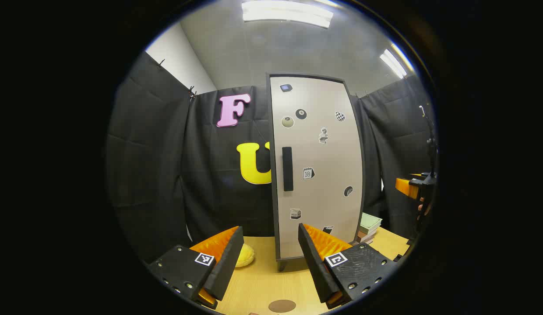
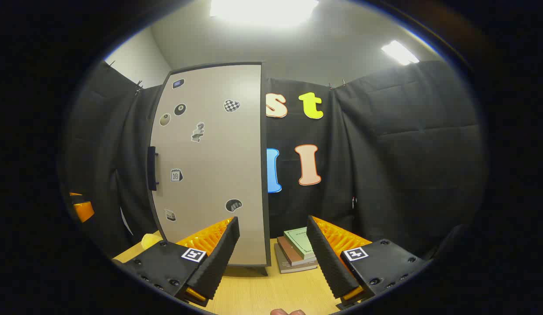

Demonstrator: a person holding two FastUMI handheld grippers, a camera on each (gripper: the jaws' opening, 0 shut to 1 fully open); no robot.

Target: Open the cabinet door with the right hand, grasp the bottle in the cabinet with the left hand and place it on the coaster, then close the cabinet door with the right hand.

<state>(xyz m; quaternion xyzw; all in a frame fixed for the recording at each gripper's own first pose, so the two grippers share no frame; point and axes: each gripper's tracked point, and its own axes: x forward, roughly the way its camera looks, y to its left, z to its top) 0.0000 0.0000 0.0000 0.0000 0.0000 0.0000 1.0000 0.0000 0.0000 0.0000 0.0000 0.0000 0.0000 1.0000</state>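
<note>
The left tool [image 1: 269, 258] hangs agape, holding nothing, with the coaster [image 1: 282, 306] bare on the counter [image 1: 258, 280] below it. The door [image 1: 317, 166] is closed, its handle [image 1: 287, 168] on the left edge; the bottle is hidden. The right tool [image 2: 271, 258], also agape, faces the hinge side, so a pull there could rock the cabinet onto the books [image 2: 297, 251].

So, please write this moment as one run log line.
beige cabinet door: closed | left gripper: open | right gripper: open | brown round coaster: bare
</note>
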